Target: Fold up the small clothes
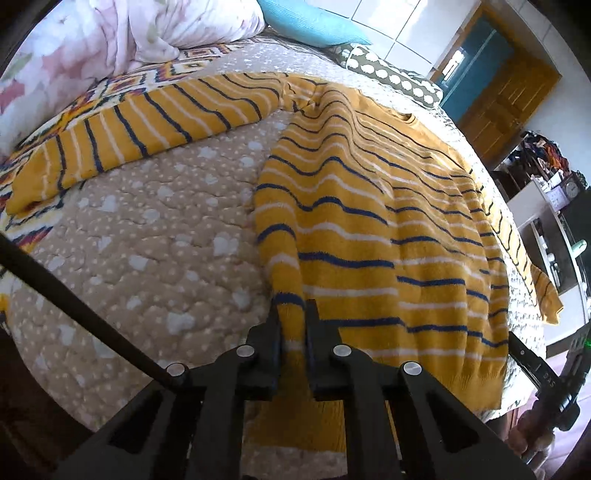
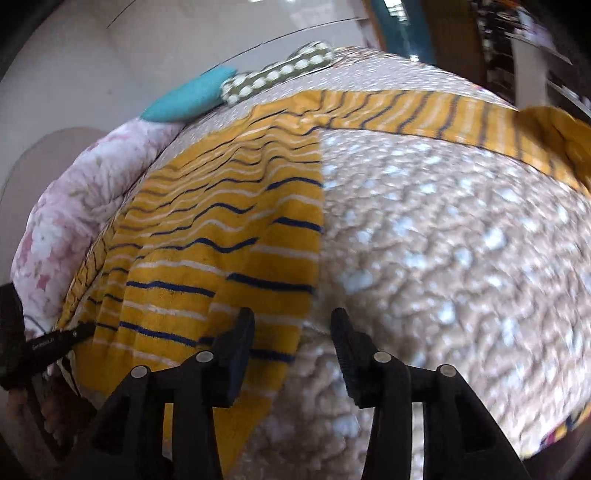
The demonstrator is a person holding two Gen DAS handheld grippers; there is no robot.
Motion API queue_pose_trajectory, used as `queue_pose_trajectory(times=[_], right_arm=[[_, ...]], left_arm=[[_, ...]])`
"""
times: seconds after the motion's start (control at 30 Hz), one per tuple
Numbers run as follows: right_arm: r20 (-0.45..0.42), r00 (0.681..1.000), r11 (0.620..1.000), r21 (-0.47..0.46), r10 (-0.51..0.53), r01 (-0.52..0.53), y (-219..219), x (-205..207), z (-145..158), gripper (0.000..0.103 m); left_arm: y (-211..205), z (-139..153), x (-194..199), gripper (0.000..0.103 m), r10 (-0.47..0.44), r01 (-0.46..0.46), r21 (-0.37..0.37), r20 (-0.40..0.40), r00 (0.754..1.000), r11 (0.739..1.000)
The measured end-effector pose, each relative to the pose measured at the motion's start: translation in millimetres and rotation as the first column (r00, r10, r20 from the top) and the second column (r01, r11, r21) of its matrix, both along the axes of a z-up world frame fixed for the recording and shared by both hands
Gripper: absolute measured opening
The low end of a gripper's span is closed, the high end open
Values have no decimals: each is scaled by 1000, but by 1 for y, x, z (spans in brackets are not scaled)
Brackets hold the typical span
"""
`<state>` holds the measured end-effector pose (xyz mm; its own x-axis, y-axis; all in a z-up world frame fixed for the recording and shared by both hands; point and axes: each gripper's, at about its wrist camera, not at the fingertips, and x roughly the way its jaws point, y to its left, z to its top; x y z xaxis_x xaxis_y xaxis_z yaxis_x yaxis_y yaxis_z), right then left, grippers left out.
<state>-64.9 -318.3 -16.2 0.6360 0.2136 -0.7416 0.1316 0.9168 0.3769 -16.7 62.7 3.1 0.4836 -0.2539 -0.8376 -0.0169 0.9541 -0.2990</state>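
Sweater [image 1: 369, 229] in mustard yellow with navy and white stripes lies spread on the bed [image 1: 155, 236], over a beige quilt dotted with white shapes. Directly ahead of the left claw [image 1: 293, 317], the sweater's body runs away from the fingertips toward its neckline at the far end. The left claw is pressed together on a raised ridge of the hem at the sweater's near left corner, and the fabric rises in a fold between its two black fingers [image 1: 274, 332]. One sleeve [image 1: 122, 129] stretches off ahead and to the left of this claw, lying flat across the quilt and onto a patterned blanket [image 1: 85, 96]. Farther ahead are a pink floral duvet [image 1: 92, 40], a teal pillow [image 1: 314, 22] and an olive pillow with white spots [image 1: 395, 79].

In the right wrist view, which is blurred, the right claw [image 2: 293, 325] is spread, its fingers well apart and holding nothing. Its left finger [image 2: 240, 339] sits over the sweater's near hem corner; its right finger [image 2: 345, 343] is over bare quilt. The sweater's straight side edge runs away from between the fingers, and the other sleeve [image 2: 443, 110] extends ahead and to the right. The left claw's black body shows at the far left of this view.
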Motion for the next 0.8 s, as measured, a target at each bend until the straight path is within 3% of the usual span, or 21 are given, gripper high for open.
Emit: queue_pose_trajectory(times=[0.17, 0.2, 0.23, 0.27, 0.3, 0.4, 0.57, 0.7, 0.77, 0.8], right_arm=[[-17, 1000, 1000, 12, 16, -16, 9, 2, -2, 56], [-23, 999, 999, 19, 26, -25, 10, 3, -2, 51], [-28, 999, 999, 27, 45, -45, 12, 7, -2, 27], [-34, 997, 997, 40, 68, -67, 13, 9, -2, 11], [-55, 994, 993, 77, 95, -90, 12, 12, -4, 6], [-69, 992, 985, 148, 102, -90, 0, 2, 0, 6], [-103, 986, 985, 123, 133, -120, -11, -40, -7, 4], [-102, 988, 990, 94, 117, -108, -16, -50, -7, 5], [-48, 997, 997, 49, 65, -62, -29, -49, 6, 7], [-6, 1000, 999, 28, 21, -20, -39, -48, 16, 18]], left_arm=[[-3, -2, 2, 10, -5, 6, 22, -14, 1000, 1000], [-5, -1, 2, 9, -8, 9, 43, -16, 1000, 999], [-6, 2, -1, 8, -2, 3, 65, -9, 1000, 998], [-7, 5, -3, 8, 4, -3, 79, -4, 1000, 997], [-8, 10, -9, 8, 9, -10, 104, 6, 1000, 995], [-4, 18, -26, 7, 13, -15, 126, 22, 1000, 992], [7, 13, -51, 9, 14, -17, 99, 27, 1000, 995], [17, 25, -57, 19, 42, -45, 54, 61, 997, 998], [16, 40, -61, 25, 54, -62, 61, 123, 991, 996], [14, 47, -63, 37, 51, -63, 72, 155, 987, 995]])
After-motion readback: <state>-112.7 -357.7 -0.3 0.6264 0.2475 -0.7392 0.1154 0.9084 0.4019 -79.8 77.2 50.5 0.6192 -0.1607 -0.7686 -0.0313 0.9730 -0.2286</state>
